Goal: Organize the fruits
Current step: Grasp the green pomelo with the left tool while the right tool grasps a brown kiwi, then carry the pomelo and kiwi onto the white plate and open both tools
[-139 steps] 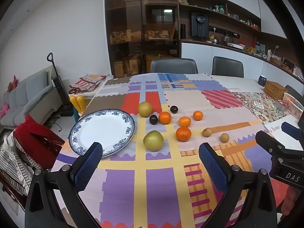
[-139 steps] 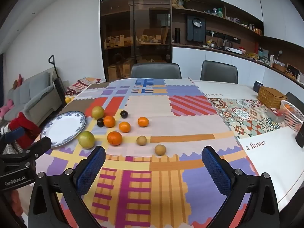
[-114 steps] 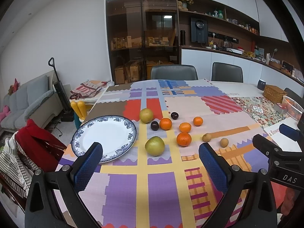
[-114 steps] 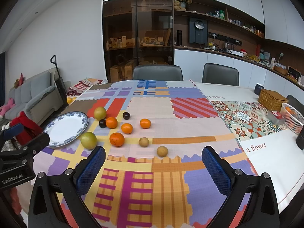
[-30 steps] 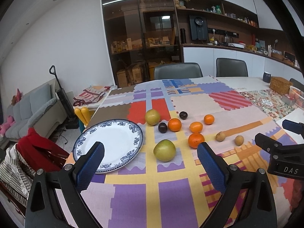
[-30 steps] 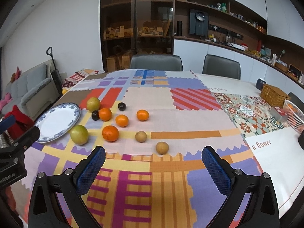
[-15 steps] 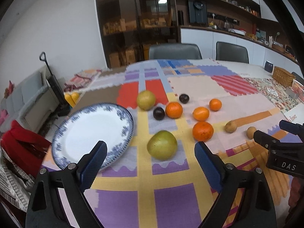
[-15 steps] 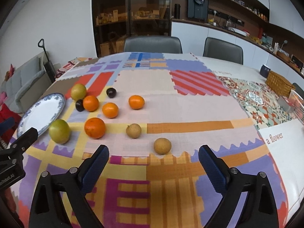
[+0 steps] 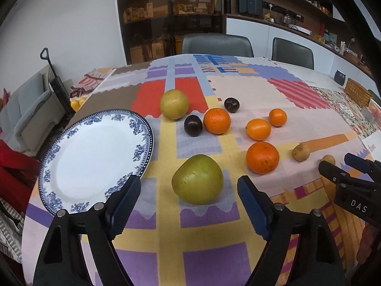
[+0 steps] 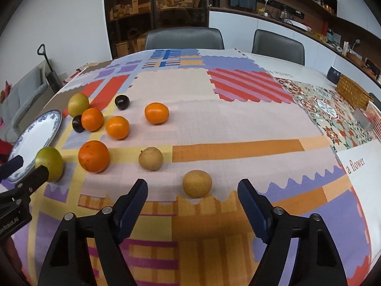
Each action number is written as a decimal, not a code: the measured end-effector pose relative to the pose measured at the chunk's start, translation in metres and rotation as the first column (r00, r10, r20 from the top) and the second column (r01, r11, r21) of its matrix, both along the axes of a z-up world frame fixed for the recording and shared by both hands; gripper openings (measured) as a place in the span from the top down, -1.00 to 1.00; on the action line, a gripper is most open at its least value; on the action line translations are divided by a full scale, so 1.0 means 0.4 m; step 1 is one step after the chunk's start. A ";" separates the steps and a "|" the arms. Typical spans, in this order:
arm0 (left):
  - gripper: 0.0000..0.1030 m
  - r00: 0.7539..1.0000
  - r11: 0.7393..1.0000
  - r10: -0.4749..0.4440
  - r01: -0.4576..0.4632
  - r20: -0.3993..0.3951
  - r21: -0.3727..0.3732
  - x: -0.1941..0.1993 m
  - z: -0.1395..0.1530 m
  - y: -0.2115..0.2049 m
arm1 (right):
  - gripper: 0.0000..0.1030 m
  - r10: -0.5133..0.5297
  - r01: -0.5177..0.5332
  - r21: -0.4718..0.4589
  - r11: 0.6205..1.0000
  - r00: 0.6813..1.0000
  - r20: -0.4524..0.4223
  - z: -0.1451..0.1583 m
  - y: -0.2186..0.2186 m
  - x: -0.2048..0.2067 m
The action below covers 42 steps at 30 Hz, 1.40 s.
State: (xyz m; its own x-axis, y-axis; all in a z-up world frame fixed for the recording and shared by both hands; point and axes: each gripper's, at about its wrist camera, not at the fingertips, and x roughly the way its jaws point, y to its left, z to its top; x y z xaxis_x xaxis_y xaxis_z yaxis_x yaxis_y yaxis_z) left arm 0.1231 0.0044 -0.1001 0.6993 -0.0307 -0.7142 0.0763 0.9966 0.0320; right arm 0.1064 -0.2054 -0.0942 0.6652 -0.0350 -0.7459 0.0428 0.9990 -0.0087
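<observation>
10 loose fruits [image 9: 197,179] — beside plate [image 9: 95,157]

White walls, dark shelving [image 9: 166,19], grey chairs [image 10: 184,38], perhaps sofa [image 9: 26,109].

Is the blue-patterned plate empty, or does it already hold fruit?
Empty. The plate shows bare white inside its rim; the nearest green fruit sits on the tablecloth beside it.

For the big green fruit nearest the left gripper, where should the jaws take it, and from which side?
Grip the green fruit across its widest middle, coming from the near side, angled down. It is round, sits clear of the plate and the orange, and already lies just ahead of the closing left gripper, so probably no reorienting is needed.
</observation>
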 end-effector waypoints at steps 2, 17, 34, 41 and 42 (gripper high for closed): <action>-0.52 1.000 1.000 0.000 0.000 -0.016 -0.006 0.012 -0.008 0.000 | -0.42 0.003 -0.003 -0.004 1.000 1.000 -0.002 -0.004 0.001 0.005; 0.02 0.996 1.000 -0.030 0.031 -0.078 0.006 0.050 -0.042 -0.012 | 0.25 0.009 -0.009 0.006 1.000 0.998 -0.054 -0.037 -0.003 0.030; 0.03 0.998 0.998 -0.050 0.052 -0.047 0.025 0.018 -0.022 -0.013 | 0.42 0.049 -0.049 -0.017 0.999 0.999 -0.008 -0.006 0.004 0.011; 0.03 0.999 0.998 -0.049 0.049 0.000 0.028 -0.031 0.035 0.006 | 0.42 0.105 -0.105 -0.005 0.994 0.994 0.038 0.044 0.030 -0.017; 0.03 0.999 0.999 -0.047 0.047 0.005 0.027 -0.040 0.043 0.011 | 0.42 0.115 -0.115 -0.005 0.993 0.992 0.047 0.053 0.036 -0.023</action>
